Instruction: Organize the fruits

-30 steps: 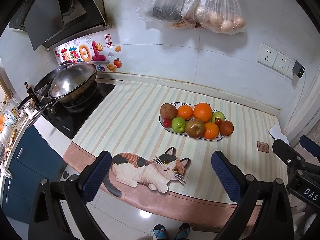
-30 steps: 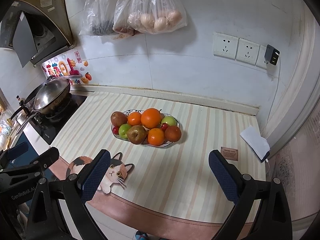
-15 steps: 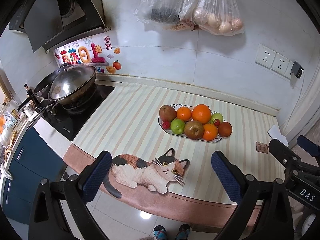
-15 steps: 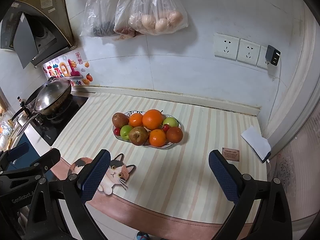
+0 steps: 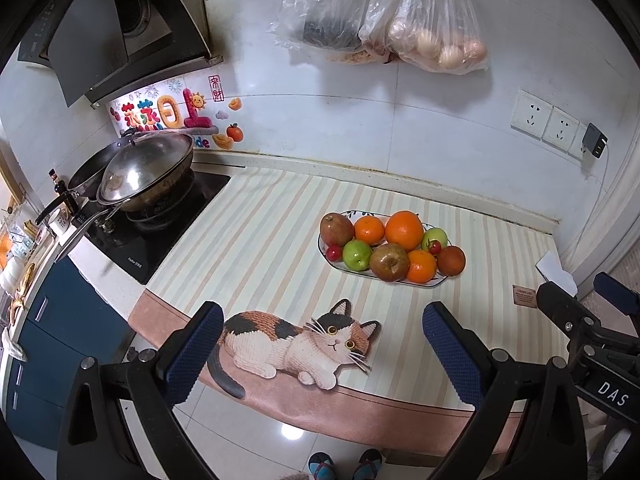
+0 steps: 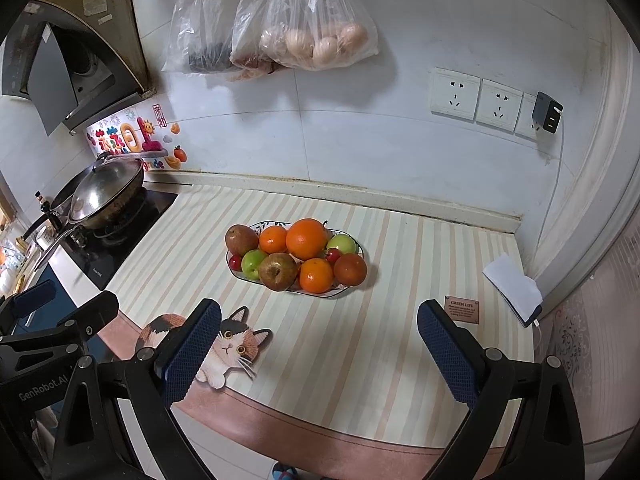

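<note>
An oval patterned plate (image 5: pixel 434 280) (image 6: pixel 256 225) full of fruit sits mid-counter on a striped mat. It holds a large orange (image 5: pixel 404 230) (image 6: pixel 306 239), smaller oranges, green apples (image 5: pixel 357 255) (image 6: pixel 253 263), a brown-red apple (image 5: pixel 389 262) (image 6: pixel 278 271), a pear (image 5: pixel 337 229) (image 6: pixel 241 239), small red fruits and a dark red fruit (image 5: pixel 451 260) (image 6: pixel 350 269) at the plate's right end. My left gripper (image 5: pixel 322 354) is open and empty, held back over the counter's front edge. My right gripper (image 6: pixel 319 350) is open and empty, also near the front edge.
A lidded wok (image 5: pixel 144 170) (image 6: pixel 105 190) sits on the stove at left. Plastic bags (image 5: pixel 432 24) (image 6: pixel 312 28) hang on the wall above. A white cloth (image 6: pixel 514 286) and a small brown label (image 6: pixel 461 309) lie at right. A cat picture (image 5: pixel 296 342) marks the mat's front.
Both grippers have drifted slightly, so the fruit plate sits a little higher in the views. Both remain open and empty. No fruit has moved.
</note>
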`<control>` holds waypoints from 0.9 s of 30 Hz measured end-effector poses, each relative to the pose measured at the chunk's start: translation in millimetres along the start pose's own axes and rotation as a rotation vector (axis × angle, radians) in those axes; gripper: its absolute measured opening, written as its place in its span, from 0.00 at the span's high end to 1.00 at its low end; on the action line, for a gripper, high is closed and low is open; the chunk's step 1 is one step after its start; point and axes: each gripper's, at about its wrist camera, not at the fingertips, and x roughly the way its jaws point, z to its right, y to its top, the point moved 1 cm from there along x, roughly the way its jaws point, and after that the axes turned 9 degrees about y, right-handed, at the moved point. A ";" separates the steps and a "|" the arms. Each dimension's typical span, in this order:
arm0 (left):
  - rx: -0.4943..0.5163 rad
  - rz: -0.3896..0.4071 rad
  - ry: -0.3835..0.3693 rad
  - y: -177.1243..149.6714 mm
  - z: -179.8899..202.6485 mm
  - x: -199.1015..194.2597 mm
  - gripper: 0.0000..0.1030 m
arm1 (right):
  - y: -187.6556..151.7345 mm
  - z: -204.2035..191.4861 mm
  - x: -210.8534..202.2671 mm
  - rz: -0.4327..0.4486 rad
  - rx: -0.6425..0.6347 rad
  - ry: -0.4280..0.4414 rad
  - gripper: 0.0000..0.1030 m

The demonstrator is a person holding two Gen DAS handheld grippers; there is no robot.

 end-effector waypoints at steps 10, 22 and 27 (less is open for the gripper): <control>0.002 0.001 -0.004 1.1 -0.5 0.9 0.01 | 1.9 -2.9 0.4 0.003 -0.003 0.001 0.02; -0.001 0.005 -0.004 1.6 -1.2 1.9 0.01 | 1.5 -3.7 0.5 0.006 -0.004 0.001 0.02; -0.007 0.007 -0.002 0.8 -2.1 1.6 0.01 | 1.7 -4.0 0.6 0.005 -0.006 0.001 0.02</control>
